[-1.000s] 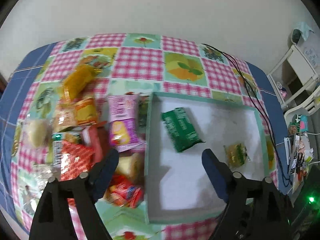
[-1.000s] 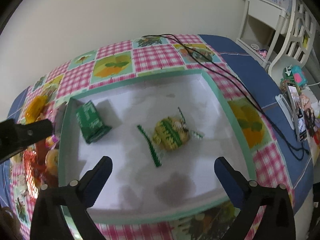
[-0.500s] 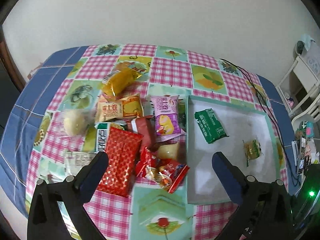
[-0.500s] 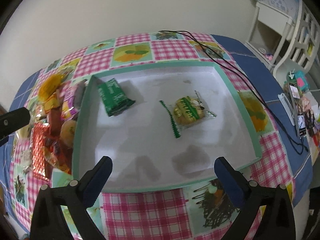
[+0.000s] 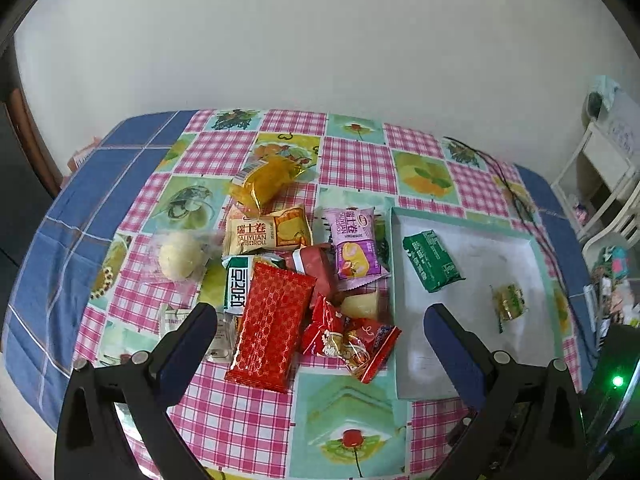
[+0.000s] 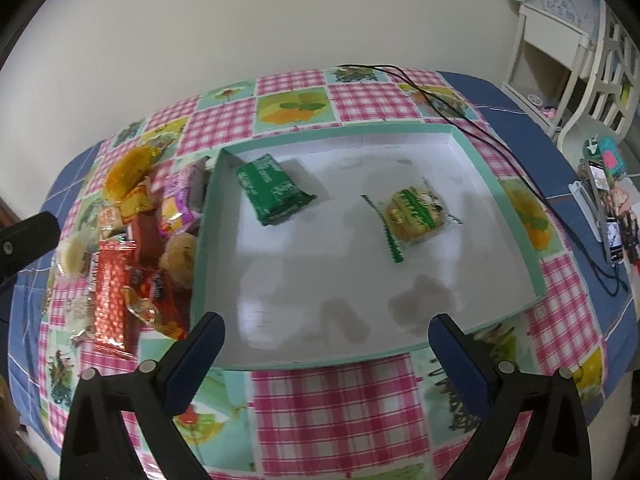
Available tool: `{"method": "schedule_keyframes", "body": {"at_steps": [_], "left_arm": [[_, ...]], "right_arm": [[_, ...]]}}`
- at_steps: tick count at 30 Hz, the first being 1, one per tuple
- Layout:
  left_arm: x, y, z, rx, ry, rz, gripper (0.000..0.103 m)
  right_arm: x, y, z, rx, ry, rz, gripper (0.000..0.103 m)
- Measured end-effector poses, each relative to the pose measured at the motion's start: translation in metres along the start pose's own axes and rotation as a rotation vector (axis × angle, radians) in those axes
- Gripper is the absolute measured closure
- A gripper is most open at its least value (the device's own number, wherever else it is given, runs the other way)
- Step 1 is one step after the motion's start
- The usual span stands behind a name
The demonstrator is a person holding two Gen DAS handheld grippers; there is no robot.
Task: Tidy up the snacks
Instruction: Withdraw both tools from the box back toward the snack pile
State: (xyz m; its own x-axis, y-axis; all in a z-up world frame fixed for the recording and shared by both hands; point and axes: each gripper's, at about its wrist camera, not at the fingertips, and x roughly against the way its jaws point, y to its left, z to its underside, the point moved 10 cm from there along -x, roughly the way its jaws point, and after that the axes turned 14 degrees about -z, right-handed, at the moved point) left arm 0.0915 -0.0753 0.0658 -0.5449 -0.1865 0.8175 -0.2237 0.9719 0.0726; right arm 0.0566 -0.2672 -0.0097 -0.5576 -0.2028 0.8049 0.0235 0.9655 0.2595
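A teal-rimmed white tray (image 6: 520, 216) (image 5: 394, 300) lies on the checked tablecloth. In it rest a green packet (image 6: 272, 190) (image 5: 432, 260) and a small yellow-green wrapped snack (image 6: 414, 212) (image 5: 508, 302). A heap of snacks lies left of the tray: a red patterned packet (image 5: 272, 326), a purple packet (image 5: 354, 242), a yellow packet (image 5: 266, 182), a round pale bun (image 5: 180, 254). My left gripper (image 5: 320, 328) hangs open above the heap's near edge, nothing between its fingers. My right gripper (image 6: 326, 332) stands open over the tray's near rim, empty.
A black cable (image 6: 480, 136) runs along the tray's right side across the tablecloth. White shelving (image 6: 560, 60) stands past the table's right end, with small clutter (image 6: 608, 208) by the right edge. A pale wall backs the table.
Both grippers have drawn back and up, so more of the table shows. The left gripper's view shifted left from the tray to the snack heap, and its jaws spread wider.
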Motion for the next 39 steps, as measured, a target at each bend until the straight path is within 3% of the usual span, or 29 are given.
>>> {"method": "schedule_keyframes", "body": {"at_steps": [4,11,21,31,34,39], "left_arm": [[-0.009,0.013,0.002,0.064,0.002,0.049,0.000],[-0.036,0.048,0.010,0.167,0.095,0.044,0.000],[-0.068,0.116,0.016,0.265,0.172,-0.077,0.000],[-0.079,0.156,0.008,0.236,0.136,-0.164,0.000],[-0.084,0.154,0.009,0.210,0.144,-0.154,0.000],[-0.090,0.149,0.011,0.203,0.169,-0.107,0.000]], "right_arm": [[-0.003,0.017,0.000,0.027,-0.001,-0.005,0.000],[-0.018,0.047,0.005,0.030,0.034,-0.040,0.000],[-0.035,0.098,0.010,0.055,0.063,-0.140,0.000],[-0.042,0.139,-0.001,0.035,0.034,-0.261,0.000],[-0.042,0.144,-0.006,0.034,0.017,-0.275,0.001],[-0.044,0.144,-0.012,0.068,0.015,-0.250,0.012]]}}
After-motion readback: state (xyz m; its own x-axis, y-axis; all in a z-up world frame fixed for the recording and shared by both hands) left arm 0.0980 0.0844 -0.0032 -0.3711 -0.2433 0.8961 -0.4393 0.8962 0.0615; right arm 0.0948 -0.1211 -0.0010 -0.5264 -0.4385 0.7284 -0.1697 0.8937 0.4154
